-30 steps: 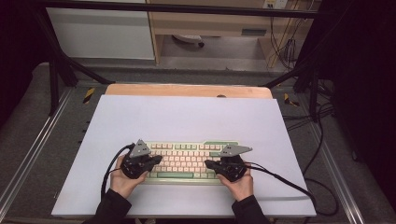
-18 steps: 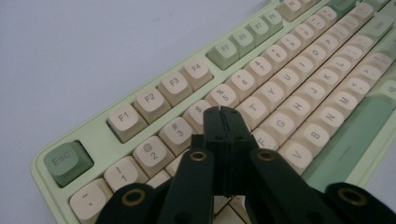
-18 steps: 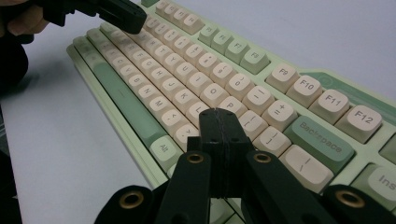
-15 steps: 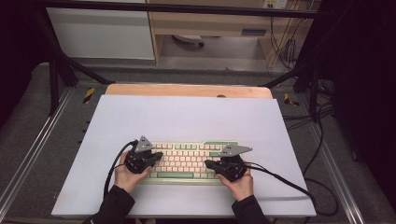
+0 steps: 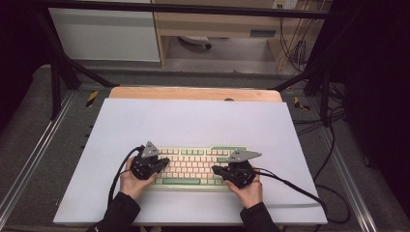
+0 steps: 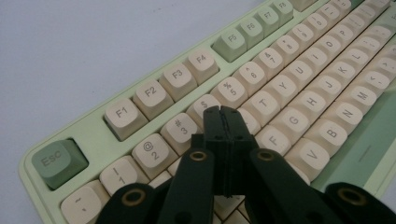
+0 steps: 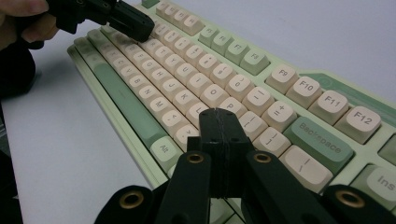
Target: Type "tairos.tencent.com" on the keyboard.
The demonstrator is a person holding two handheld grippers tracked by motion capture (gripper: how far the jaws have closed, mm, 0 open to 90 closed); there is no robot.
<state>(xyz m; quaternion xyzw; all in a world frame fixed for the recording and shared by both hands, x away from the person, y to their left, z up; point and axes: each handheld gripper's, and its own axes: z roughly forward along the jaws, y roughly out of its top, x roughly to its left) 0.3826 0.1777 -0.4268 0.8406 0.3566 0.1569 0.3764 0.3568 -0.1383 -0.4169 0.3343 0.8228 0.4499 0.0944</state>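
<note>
High view: a pale green plastic keyboard with cream keys point(image 5: 193, 166) lies near the front of the lavender table point(image 5: 193, 121).

Left gripper view: left gripper point(image 6: 223, 114), jaws closed empty, hovers over the number row.

Right gripper view: right gripper point(image 7: 219, 116), closed empty, hovers near Backspace. The keyboard looks rigid and light; best held by its edges.

I see a pale green keyboard point(image 5: 193, 166) with cream keycaps; its Esc key point(image 6: 58, 161), Backspace key point(image 7: 320, 138) and space bar point(image 5: 181, 181) are darker green. Both grippers, left point(image 5: 162, 166) and right point(image 5: 216, 170), are black, over a pale lavender mat point(image 5: 193, 125).
</note>
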